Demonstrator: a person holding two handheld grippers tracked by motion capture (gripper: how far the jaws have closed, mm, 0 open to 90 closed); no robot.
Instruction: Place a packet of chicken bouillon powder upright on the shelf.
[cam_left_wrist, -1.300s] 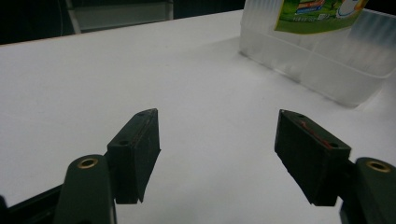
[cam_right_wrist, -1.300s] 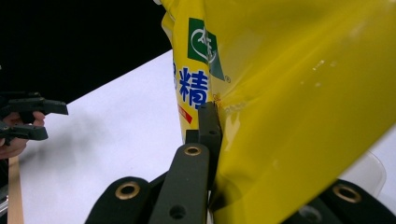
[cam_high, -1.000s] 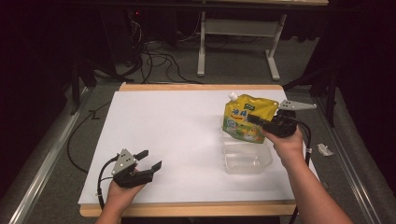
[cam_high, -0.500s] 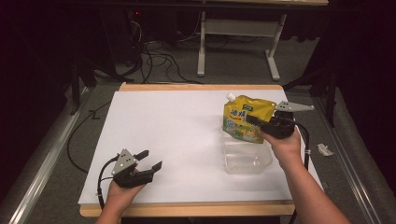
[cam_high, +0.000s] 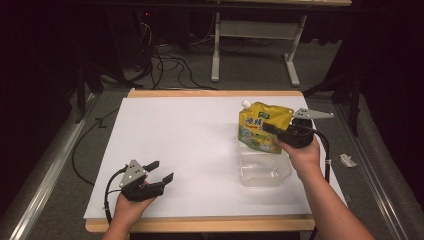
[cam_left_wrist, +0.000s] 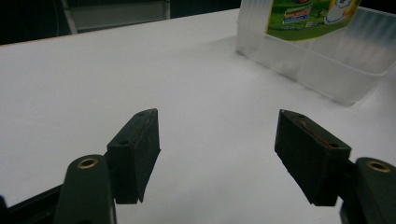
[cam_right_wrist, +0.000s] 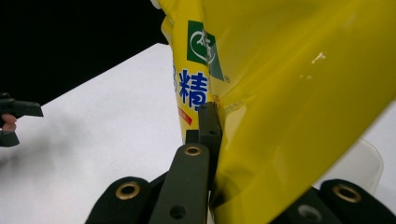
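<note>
Yellow pouch (cam_high: 262, 129) is held upright at about 2 o'clock on the table (cam_high: 190, 135), pinched by the right tongs (cam_high: 270, 128) at its side; its lower edge hangs just over the far rim of the clear tub (cam_high: 262, 167). In the right gripper view the jaws are closed flat on the pouch film (cam_right_wrist: 289, 93), with one jaw visible in front and the other hidden behind the film. The white spout cap (cam_high: 245, 103) points up toward 11 o'clock.

Step in hand, as I judge it: carrying the pouch to the tub, placement not yet done. Next move calls for lowering the pouch toward 6 o'clock so that its base clears the far wall of the tub and settles inside, then letting go. The pouch looks taller than the tub is deep, so it may lean on a wall or need laying flat.

Left tongs (cam_high: 161, 170) rest at about 7 o'clock, jaws wide apart with nothing between them, well apart from the tub. The left gripper view shows bare white table between the jaws and the tub (cam_left_wrist: 317, 56) beyond.

Room: open table from 9 to 12 o'clock. The tub sits near the right edge of the table at 4 o'clock, with little margin there. The thin tub walls may shift if nudged.
</note>
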